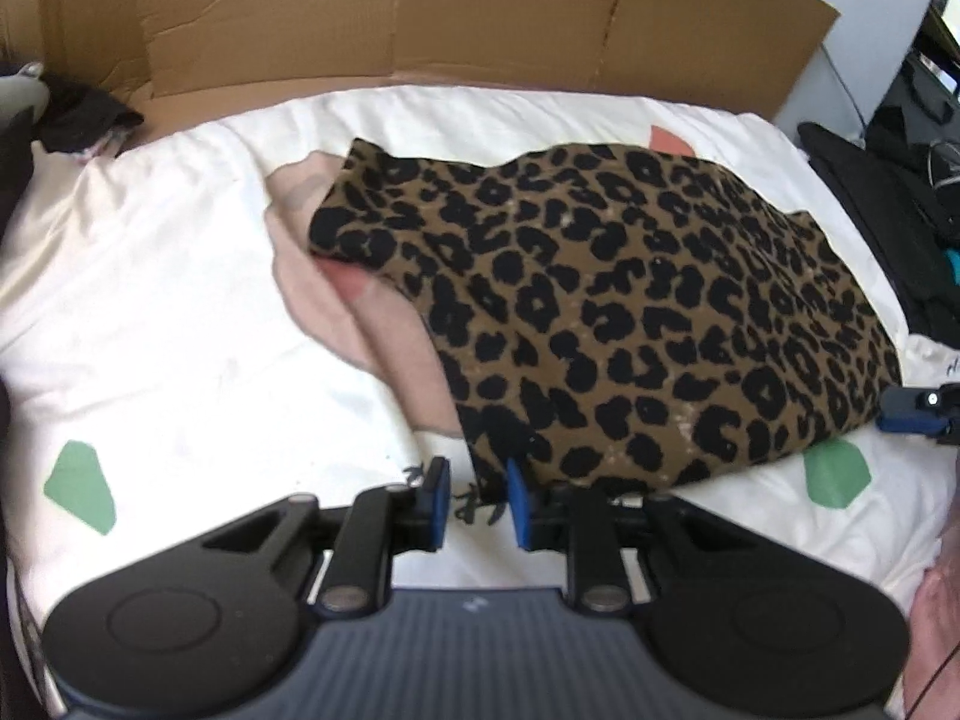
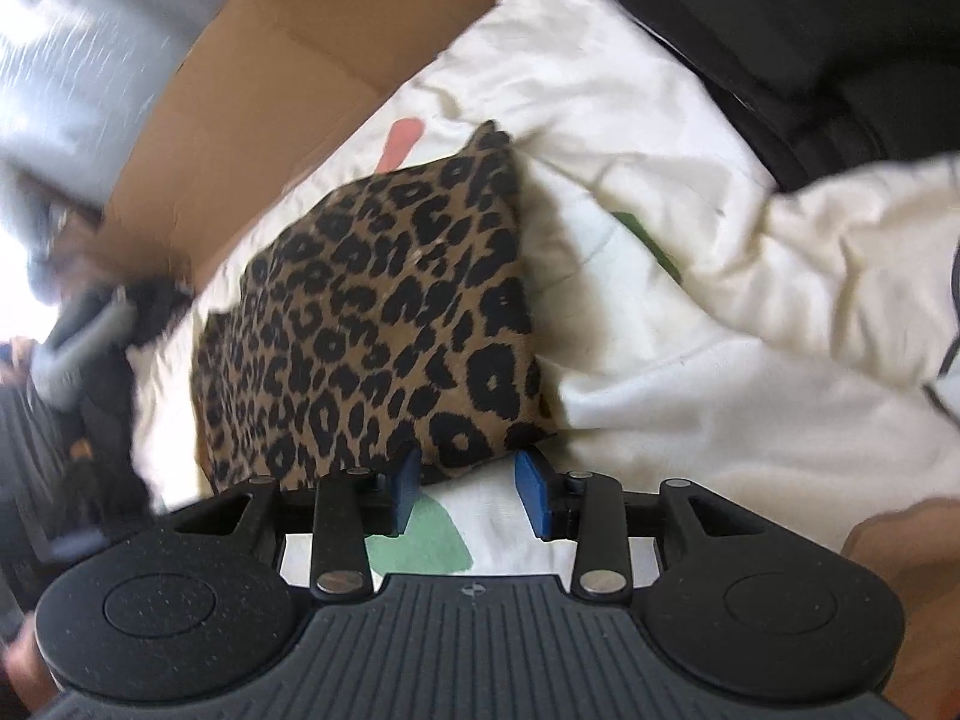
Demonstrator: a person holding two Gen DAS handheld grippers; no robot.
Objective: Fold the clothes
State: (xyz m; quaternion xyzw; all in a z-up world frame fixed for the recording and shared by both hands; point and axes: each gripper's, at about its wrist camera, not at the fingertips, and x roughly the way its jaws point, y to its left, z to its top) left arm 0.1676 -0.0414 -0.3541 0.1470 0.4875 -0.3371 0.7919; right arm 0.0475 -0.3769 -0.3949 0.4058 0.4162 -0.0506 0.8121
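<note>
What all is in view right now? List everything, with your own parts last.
leopard-print brown and black garment: one, lying in the middle of the bed cover, looks folded over.
white bed cover with green and coral patches: one, under the garment.
brown cardboard sheet: one, standing behind the bed.
black clothing pile: one heap, black with a bit of teal, right of the bed.
small dark cloth: one, black, far left corner of the bed.
left gripper: black with blue pads, jaws slightly apart at the garment's near corner; nothing visibly clamped.
right gripper: black with blue pads, jaws open at the garment's near edge.
</note>
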